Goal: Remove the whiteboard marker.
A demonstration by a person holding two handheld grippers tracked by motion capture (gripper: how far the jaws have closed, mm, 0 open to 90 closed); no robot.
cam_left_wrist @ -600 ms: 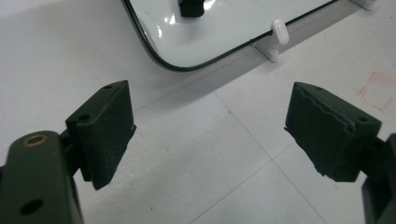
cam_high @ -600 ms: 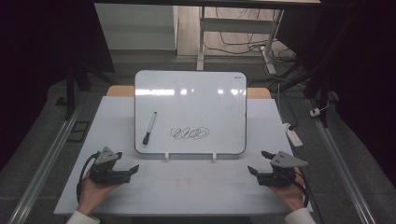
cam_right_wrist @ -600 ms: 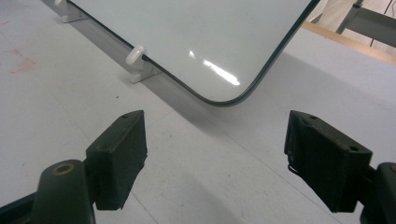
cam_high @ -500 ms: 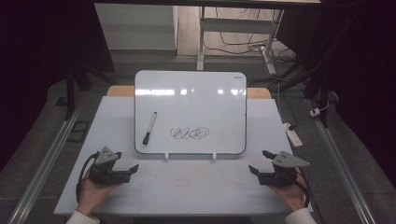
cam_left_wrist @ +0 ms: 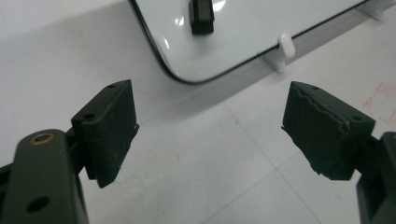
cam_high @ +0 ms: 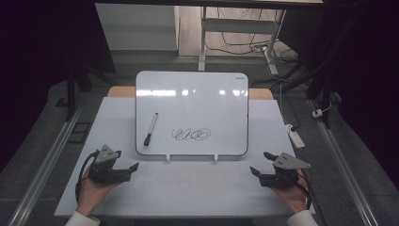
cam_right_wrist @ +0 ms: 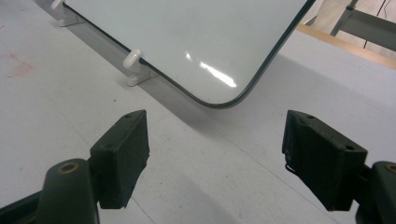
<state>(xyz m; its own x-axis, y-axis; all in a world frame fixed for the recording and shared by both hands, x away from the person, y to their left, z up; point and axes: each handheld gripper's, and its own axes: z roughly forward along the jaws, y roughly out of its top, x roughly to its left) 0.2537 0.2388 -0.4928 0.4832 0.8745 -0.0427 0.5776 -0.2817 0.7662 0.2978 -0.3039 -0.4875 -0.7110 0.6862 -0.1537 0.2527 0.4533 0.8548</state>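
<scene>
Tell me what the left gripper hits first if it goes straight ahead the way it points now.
Probably the near corner of the whiteboard, with the marker lying on it just beyond. The left gripper is open; only bare table lies before that.

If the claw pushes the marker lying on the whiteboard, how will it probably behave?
The marker looks like a slim round stick, so it would likely roll sideways. It lies on the glossy whiteboard, which seems propped on small pegs, so it may also slide toward the lower edge. It is probably stiff and light.
</scene>
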